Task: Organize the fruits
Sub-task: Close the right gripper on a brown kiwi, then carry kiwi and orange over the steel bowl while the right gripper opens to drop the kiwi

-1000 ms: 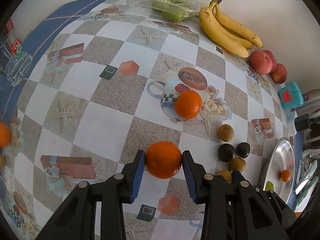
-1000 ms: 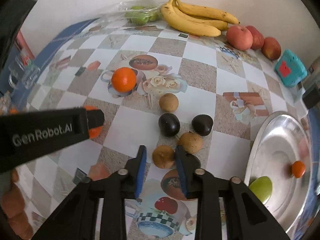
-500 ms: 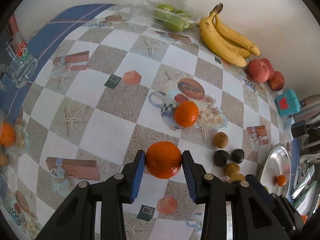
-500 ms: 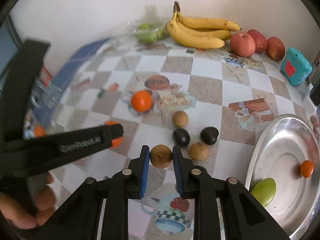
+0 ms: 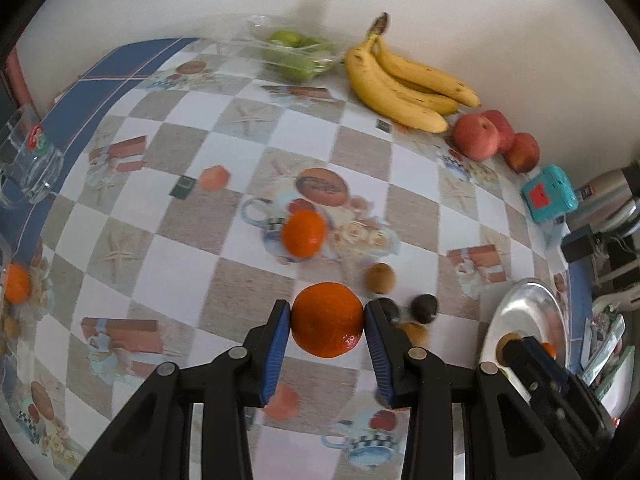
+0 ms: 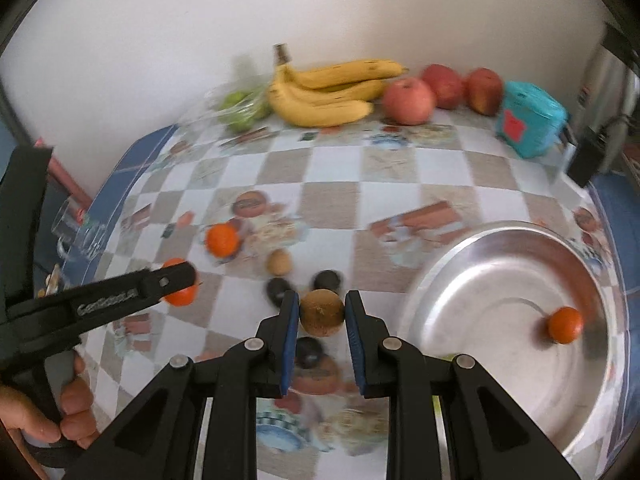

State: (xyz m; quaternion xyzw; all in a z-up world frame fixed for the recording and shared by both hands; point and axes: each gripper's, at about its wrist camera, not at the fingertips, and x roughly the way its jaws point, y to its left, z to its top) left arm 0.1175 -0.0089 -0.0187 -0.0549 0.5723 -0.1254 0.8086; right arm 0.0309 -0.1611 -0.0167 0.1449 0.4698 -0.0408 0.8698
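Note:
My left gripper (image 5: 327,318) is shut on an orange (image 5: 327,319), held above the checked tablecloth. A second orange (image 5: 304,233) lies further back on the cloth. My right gripper (image 6: 322,312) is shut on a small brown kiwi-like fruit (image 6: 322,312), lifted off the table to the left of the round metal tray (image 6: 480,264). In that tray rests a small orange fruit (image 6: 565,325). From the right wrist view the left gripper (image 6: 176,282) shows at the left with its orange (image 6: 182,296). Brown (image 6: 279,262) and dark fruits (image 6: 327,280) stay on the cloth.
Along the back wall lie bananas (image 5: 404,84), red apples (image 5: 492,138), bagged green fruit (image 5: 294,54) and a teal box (image 5: 550,194). A glass (image 5: 26,160) and another orange (image 5: 16,289) are at the left edge. A person's hand (image 6: 48,412) holds the left gripper.
Both grippers have risen with their fruit. The right one has swung to the right, nearer the metal tray, and the table now looks farther away in both views.

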